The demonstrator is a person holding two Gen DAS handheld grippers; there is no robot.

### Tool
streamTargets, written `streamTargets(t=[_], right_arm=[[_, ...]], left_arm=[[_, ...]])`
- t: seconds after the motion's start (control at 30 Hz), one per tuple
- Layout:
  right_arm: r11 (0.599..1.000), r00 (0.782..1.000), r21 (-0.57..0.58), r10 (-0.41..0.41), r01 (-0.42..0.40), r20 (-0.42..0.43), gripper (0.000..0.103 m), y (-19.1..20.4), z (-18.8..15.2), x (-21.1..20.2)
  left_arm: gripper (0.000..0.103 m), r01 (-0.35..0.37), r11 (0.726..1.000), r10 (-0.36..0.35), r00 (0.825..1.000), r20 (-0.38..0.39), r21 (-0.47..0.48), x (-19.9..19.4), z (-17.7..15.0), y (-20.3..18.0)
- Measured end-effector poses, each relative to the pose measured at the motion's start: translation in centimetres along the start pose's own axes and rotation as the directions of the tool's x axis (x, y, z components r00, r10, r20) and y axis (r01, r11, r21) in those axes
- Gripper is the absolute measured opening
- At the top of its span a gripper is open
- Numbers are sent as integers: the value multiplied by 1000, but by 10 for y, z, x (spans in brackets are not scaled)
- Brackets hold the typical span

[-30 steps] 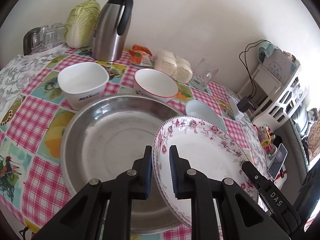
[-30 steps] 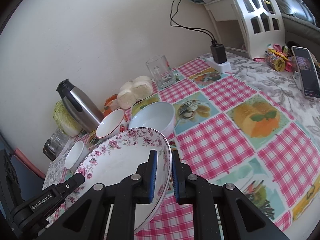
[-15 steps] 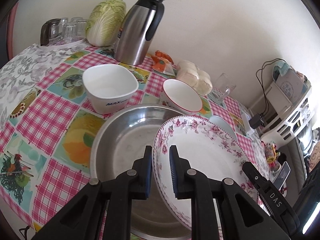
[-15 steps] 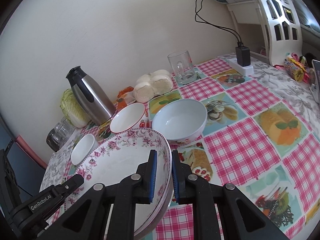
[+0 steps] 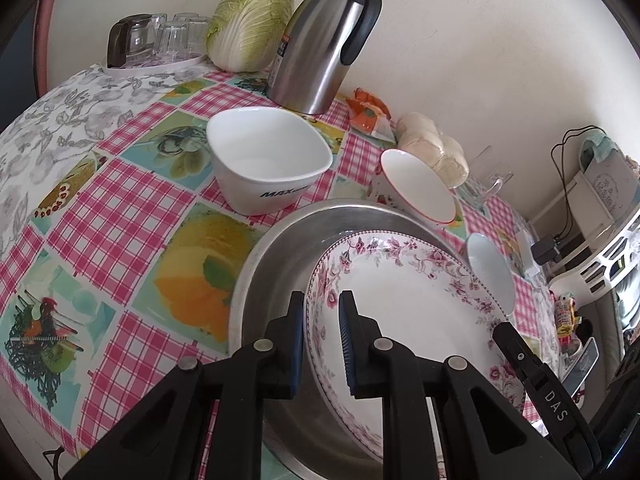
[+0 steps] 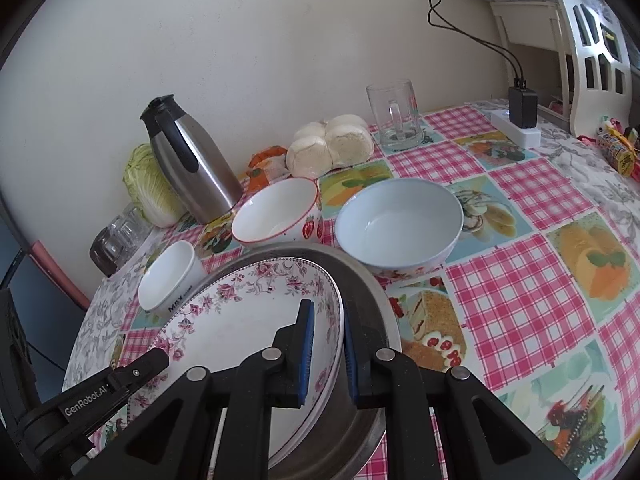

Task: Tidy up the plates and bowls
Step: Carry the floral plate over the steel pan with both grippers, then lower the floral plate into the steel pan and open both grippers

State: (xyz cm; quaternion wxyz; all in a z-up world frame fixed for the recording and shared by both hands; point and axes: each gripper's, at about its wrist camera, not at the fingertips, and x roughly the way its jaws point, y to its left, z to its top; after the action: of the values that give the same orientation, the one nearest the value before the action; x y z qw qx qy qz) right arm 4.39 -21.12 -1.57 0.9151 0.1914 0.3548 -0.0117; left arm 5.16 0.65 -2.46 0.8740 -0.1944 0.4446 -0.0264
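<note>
A floral-rimmed plate [image 5: 420, 304] [image 6: 240, 328] hangs tilted, low inside a big steel basin [image 5: 272, 264] [image 6: 370, 292]. My left gripper [image 5: 322, 312] is shut on its near-left rim, and my right gripper [image 6: 327, 320] is shut on the opposite rim. Each wrist view shows the other gripper's finger on the far rim. Around the basin stand a white square bowl [image 5: 268, 168] [image 6: 170, 276], a red-rimmed bowl [image 5: 416, 188] [image 6: 276, 212] and a pale blue bowl [image 5: 490, 268] [image 6: 396, 224].
Along the wall stand a steel thermos [image 5: 324, 40], a cabbage [image 5: 250, 24], a tray of glasses [image 5: 160, 40], bagged buns [image 6: 332, 144] and a glass mug [image 6: 394, 116]. A power strip [image 6: 520, 128] and a white rack [image 6: 580, 40] sit at the right. A checked cloth covers the table.
Both grippers have carried the floral plate sideways and slightly down, from beside the blue bowl to over the steel basin. Both grips have stayed shut on its rim.
</note>
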Motion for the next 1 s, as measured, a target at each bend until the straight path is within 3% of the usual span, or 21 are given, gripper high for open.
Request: streamTargets(t=[0.4, 1.0], right_arm=[[1000, 998, -23, -18, 16, -61, 15, -1, -11, 18], [995, 998, -88, -55, 51, -43, 18, 8, -13, 25]], left_arm=[[17, -44, 999, 43, 998, -52, -14, 15, -1, 7], [17, -85, 996, 86, 996, -15, 36, 19, 2, 3]])
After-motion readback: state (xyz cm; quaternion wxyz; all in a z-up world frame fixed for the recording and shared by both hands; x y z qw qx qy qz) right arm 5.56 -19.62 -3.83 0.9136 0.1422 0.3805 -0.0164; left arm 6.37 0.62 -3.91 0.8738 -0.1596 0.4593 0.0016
